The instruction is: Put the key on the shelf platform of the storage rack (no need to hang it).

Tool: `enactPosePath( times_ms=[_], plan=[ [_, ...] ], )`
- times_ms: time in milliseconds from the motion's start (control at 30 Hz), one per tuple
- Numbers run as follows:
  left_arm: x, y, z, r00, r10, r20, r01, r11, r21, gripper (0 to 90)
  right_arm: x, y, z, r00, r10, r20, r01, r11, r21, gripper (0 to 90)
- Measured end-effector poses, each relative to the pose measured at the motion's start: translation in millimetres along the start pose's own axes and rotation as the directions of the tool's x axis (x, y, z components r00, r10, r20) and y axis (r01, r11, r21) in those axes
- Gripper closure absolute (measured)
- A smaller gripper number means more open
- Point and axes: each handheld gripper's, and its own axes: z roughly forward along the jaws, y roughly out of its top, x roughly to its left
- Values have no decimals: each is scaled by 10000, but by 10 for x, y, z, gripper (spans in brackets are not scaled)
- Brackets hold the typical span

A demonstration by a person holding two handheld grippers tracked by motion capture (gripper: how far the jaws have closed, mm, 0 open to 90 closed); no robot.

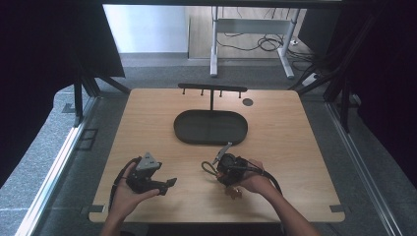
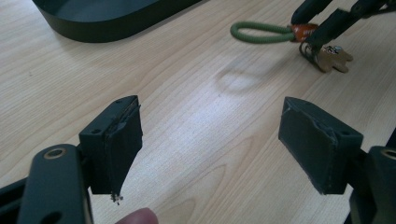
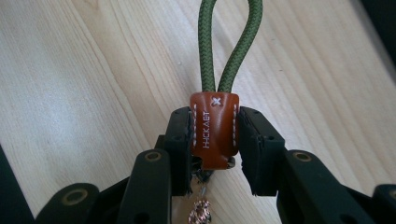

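Observation:
A keychain with a green cord loop and a brown leather tab is clamped by its tab in my right gripper. In the high view the right gripper is near the table's front centre, the green loop sticking out to its left and a tan key tag hanging below. My left gripper rests at the front left, open, nothing between its pads. From the left gripper view the keychain and tan tag lie ahead to the right.
A dark oval tray sits mid-table with a black T-shaped hook rack behind it. A small dark disc lies at the back right. Bare wood surrounds both grippers. The tray's edge is at the top left of the left gripper view.

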Motion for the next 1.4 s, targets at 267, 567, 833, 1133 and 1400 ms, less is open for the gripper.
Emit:
enactPosePath(
  times_ms=[267, 567, 833, 1133, 1400],
  plan=[
    [-3, 0, -2, 10000, -23, -12, 23, 10000, -1, 219, -44, -23, -234, 9995, 56, 327, -45, 9994, -336, 661],
    [-5, 0, 0, 10000, -23, -10, 23, 10000, 4, 219, -72, -4, -380, 9989, 122, 445, -95, 9981, -608, 661],
    [-4, 2, -2, 10000, 40, -9, -40, 10000, -14, 219, -83, 31, -456, 9984, -3, 574, 43, 9976, -696, 661],
    [-5, 4, -5, 10000, 66, -10, -66, 10000, -23, 219, -108, 51, -496, 9978, 5, 657, 43, 9974, -725, 661],
    [-4, 3, 2, 10000, 70, -5, -70, 10000, 5, 220, -143, 79, -530, 9973, 40, 739, 15, 9973, -734, 661]
  ],
)
